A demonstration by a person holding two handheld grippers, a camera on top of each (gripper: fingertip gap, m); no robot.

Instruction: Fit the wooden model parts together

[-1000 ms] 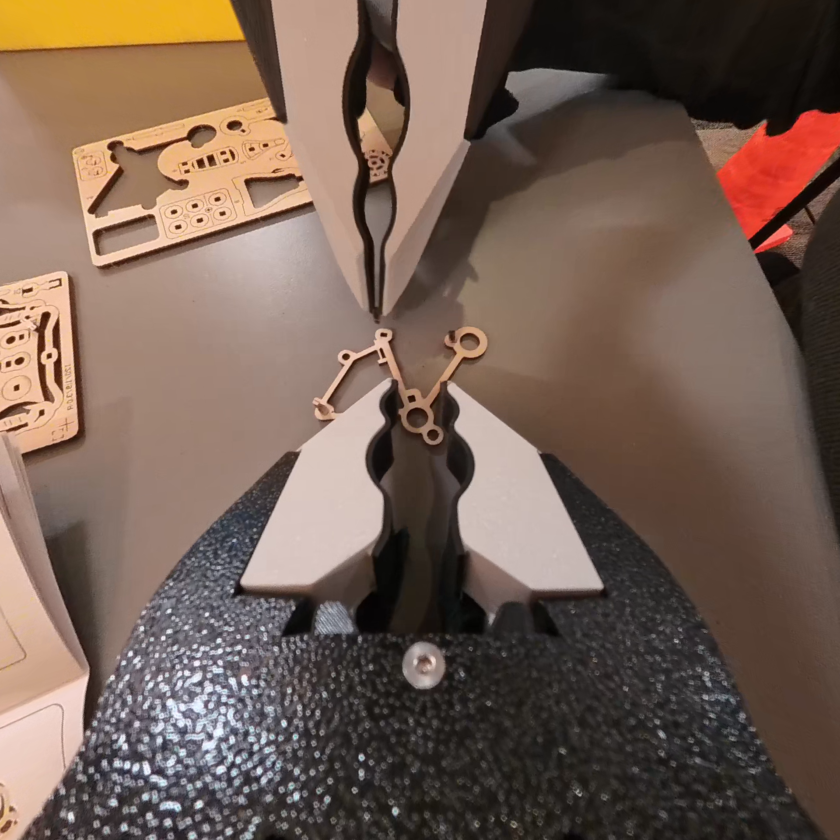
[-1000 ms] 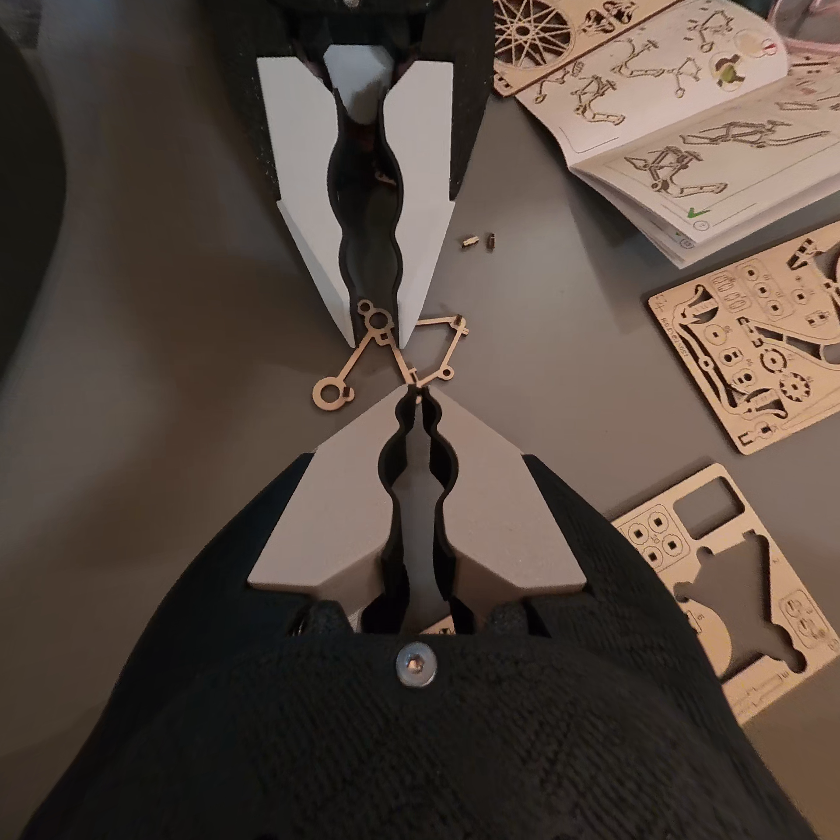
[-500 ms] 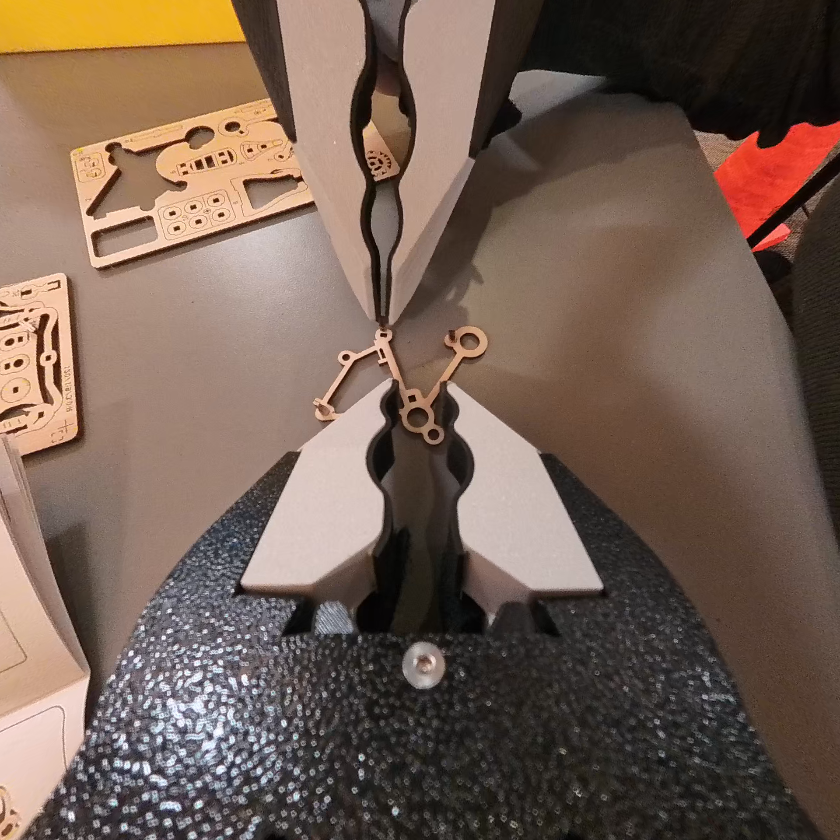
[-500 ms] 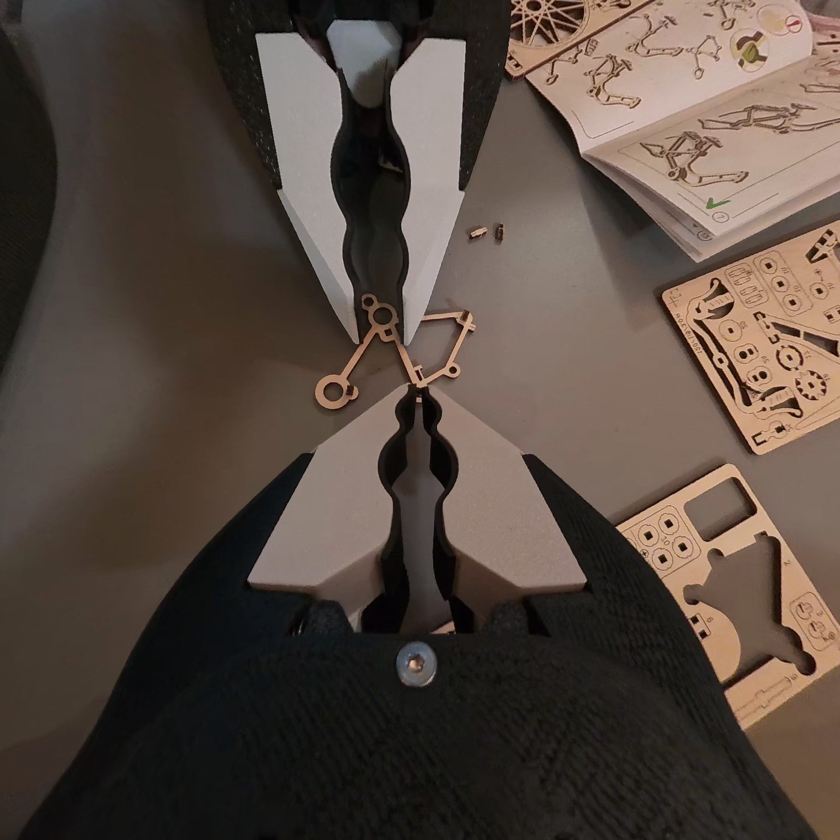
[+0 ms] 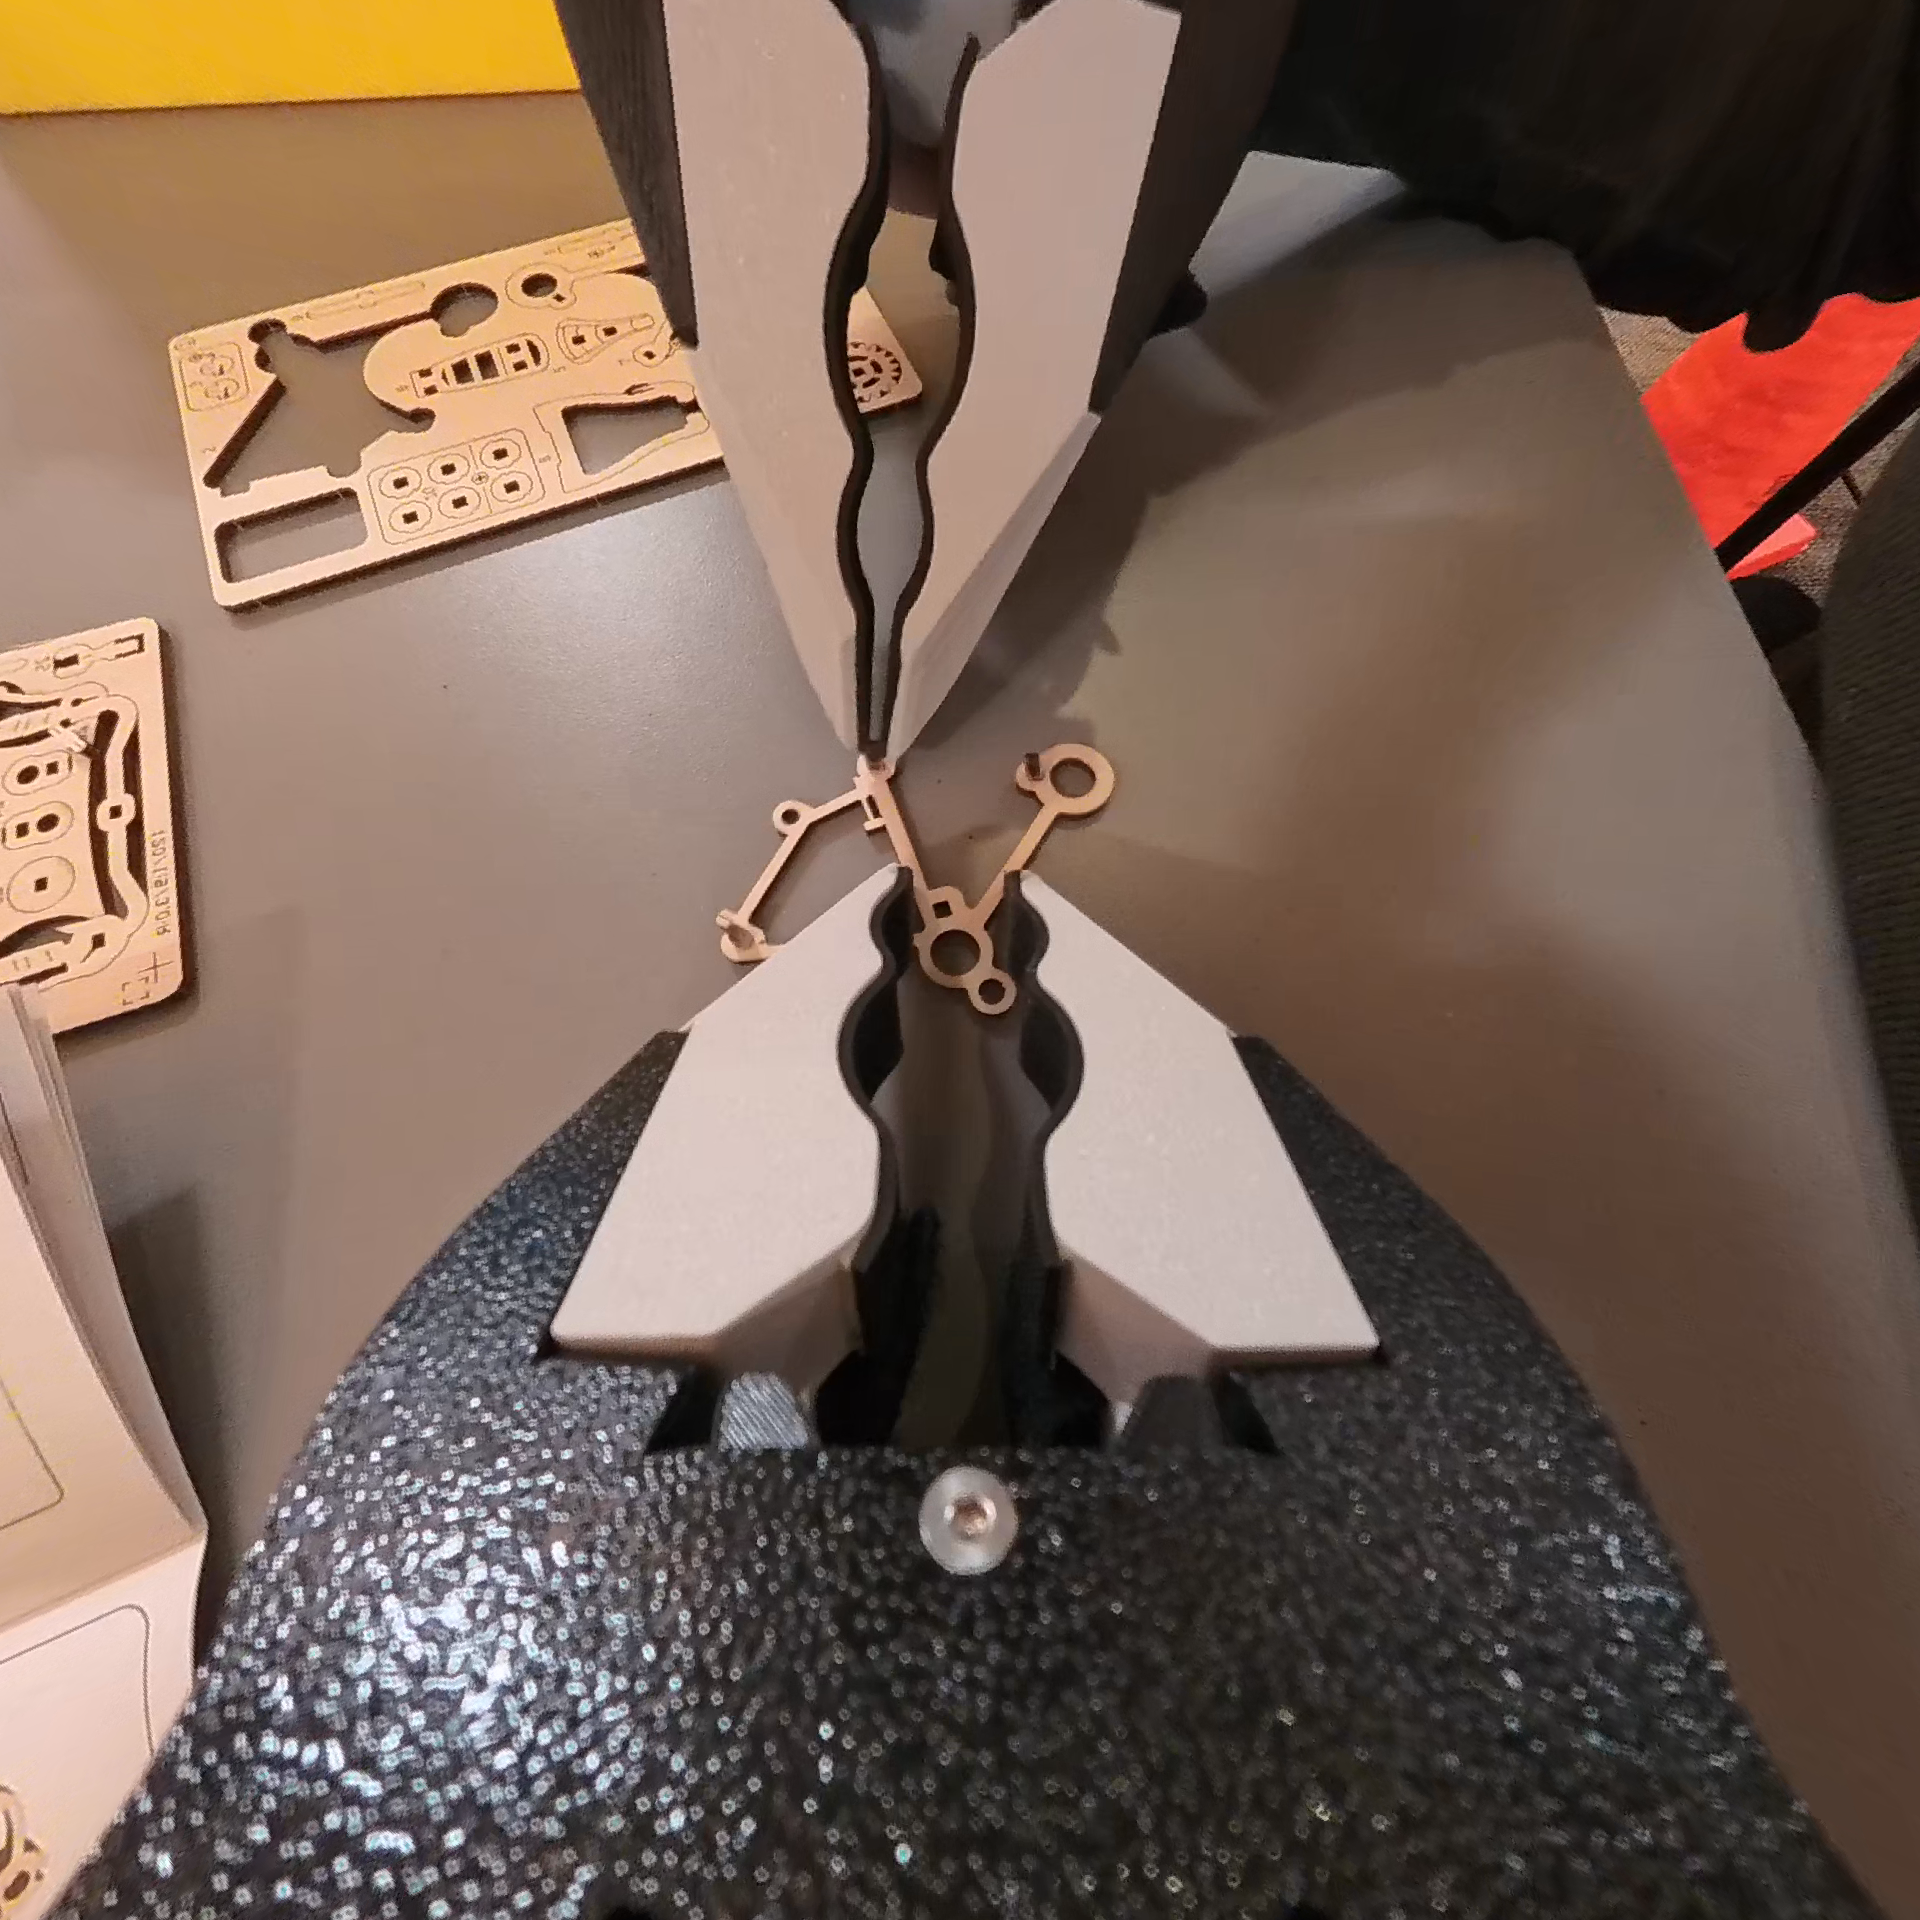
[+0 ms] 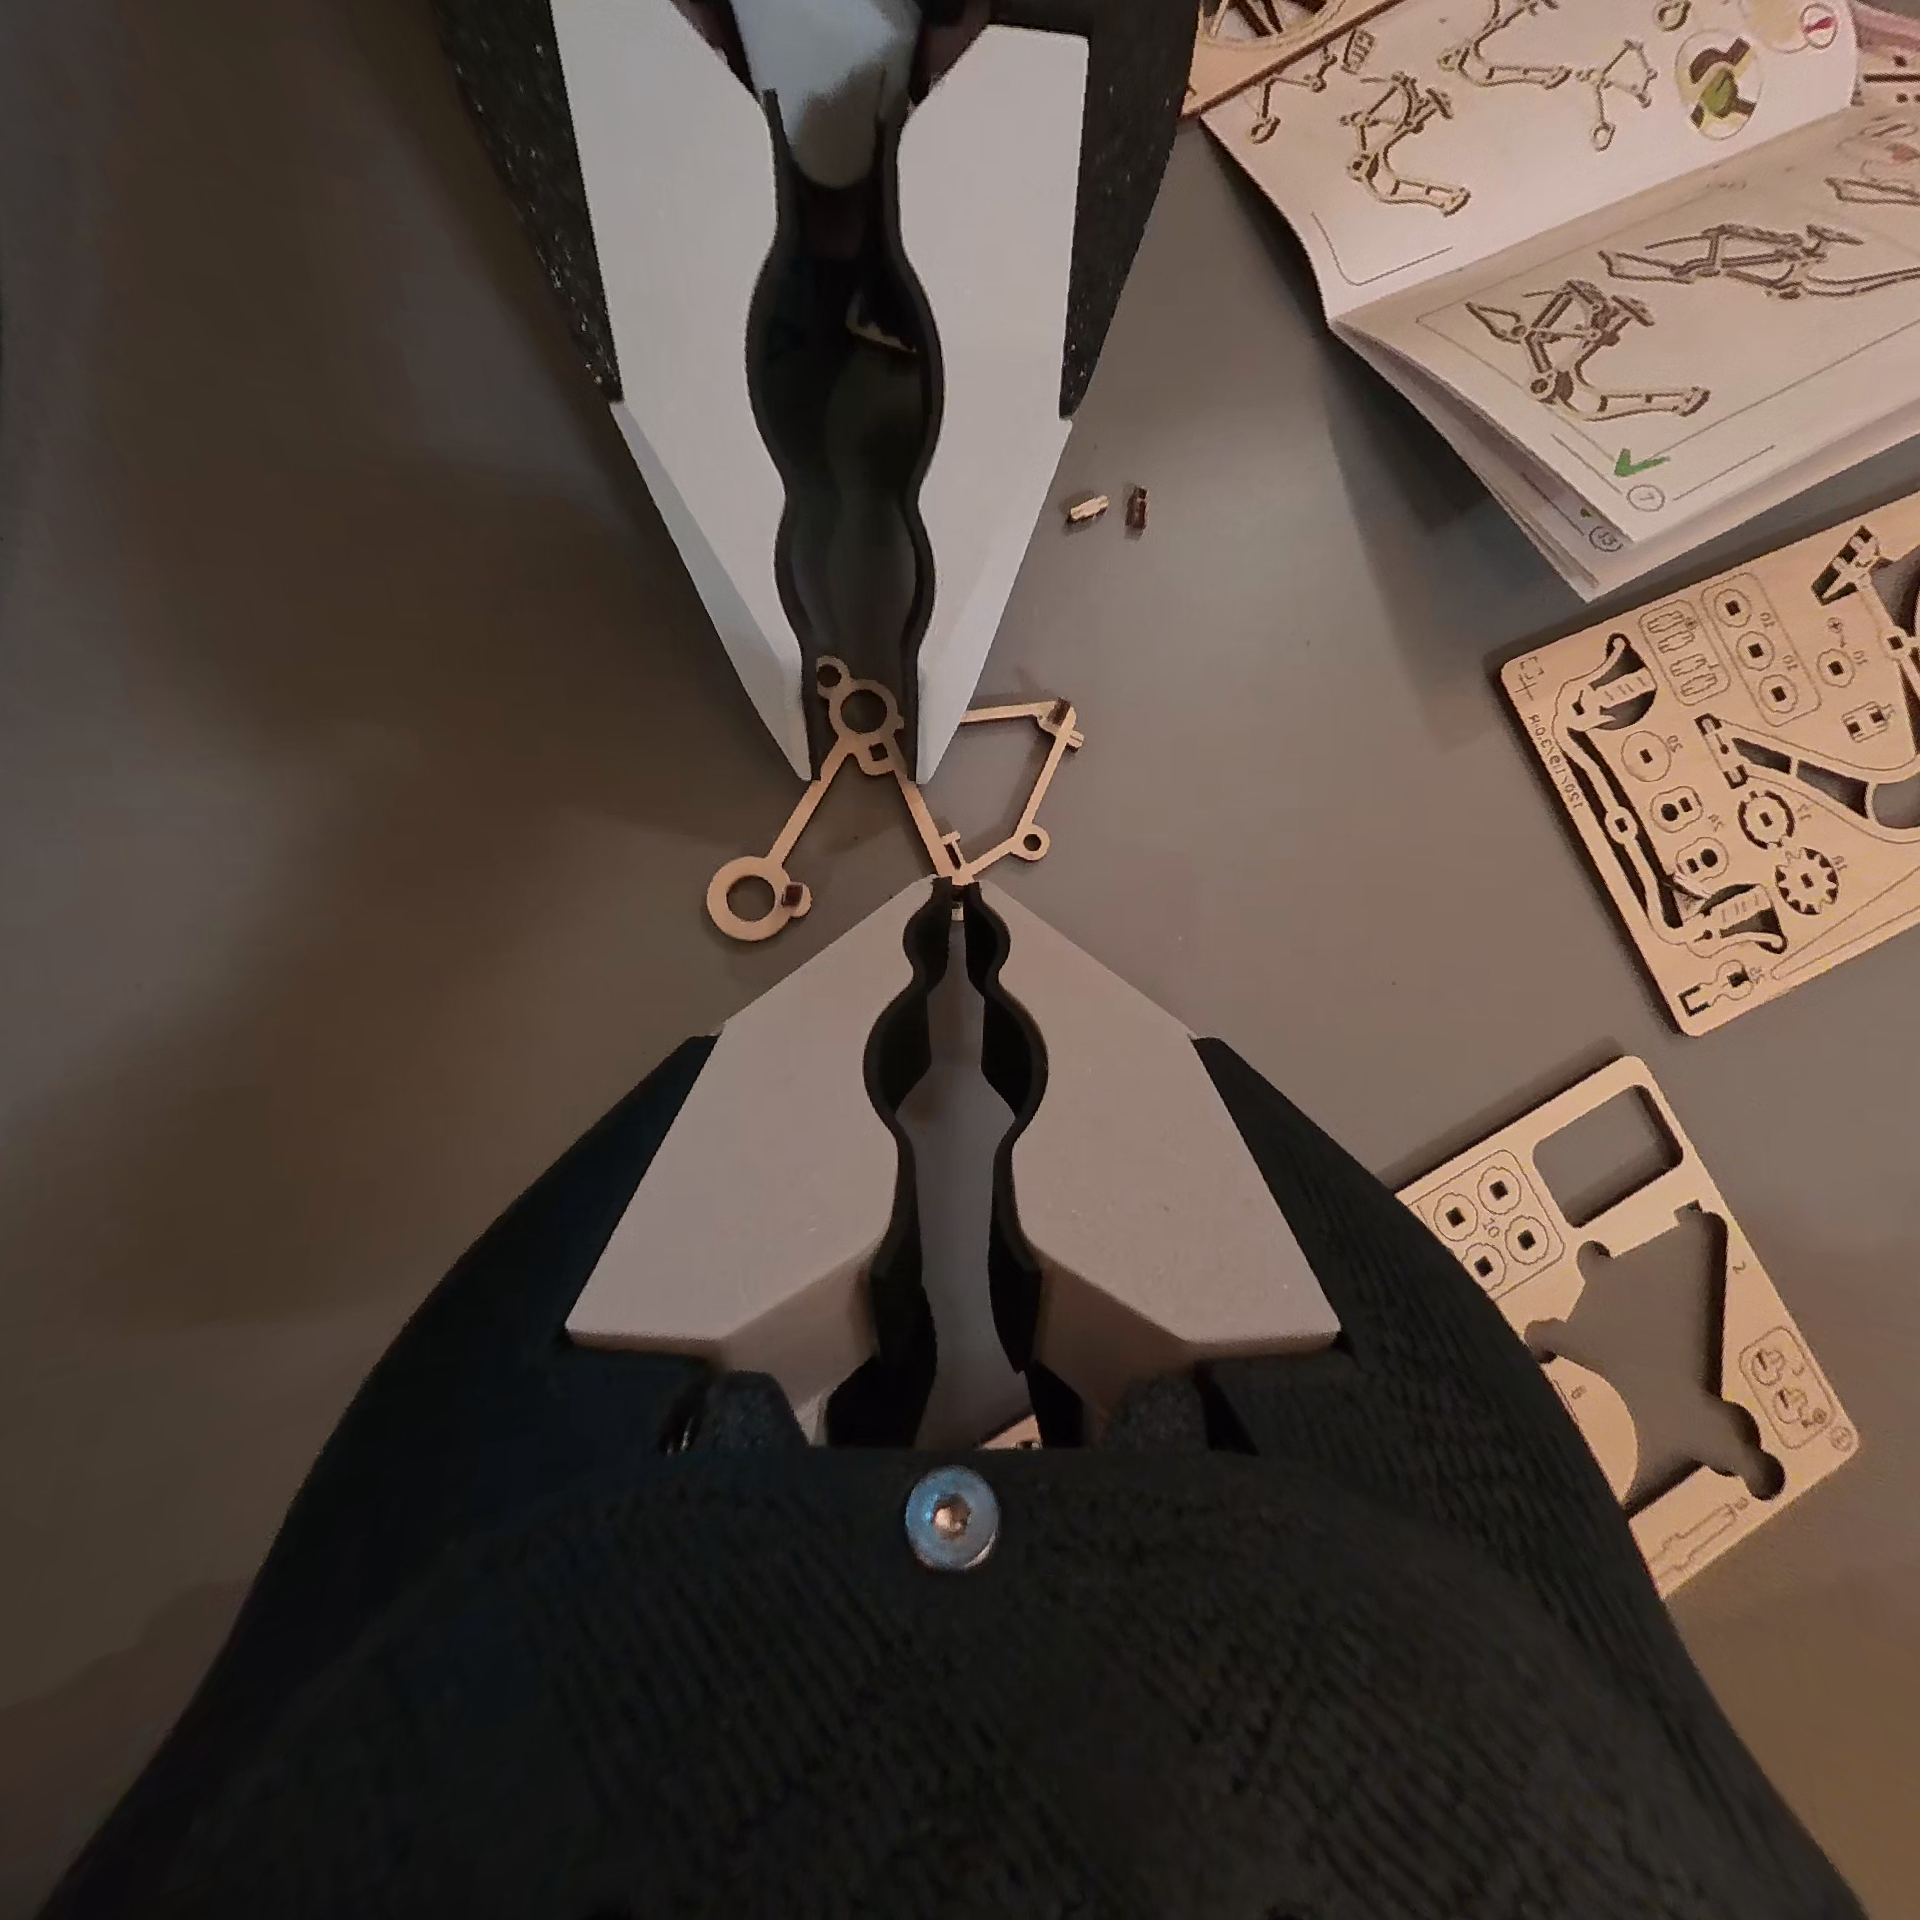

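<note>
sheets [image 5: 447, 416]: two cut-out wooden sheets lie flat on the grey surface [image 5: 1351, 727], far left.
model part [image 5: 914, 883]: a thin wooden linkage lies flat at the centre, between the two grippers.
left gripper [image 5: 956, 894]: jaws apart, straddling the ringed hub; pads not pressing on it.
right gripper [image 6: 951, 899]: jaws together, pinching a small tab at the part's other end.
booklet [image 6: 1558, 260]: open, far right.
</note>
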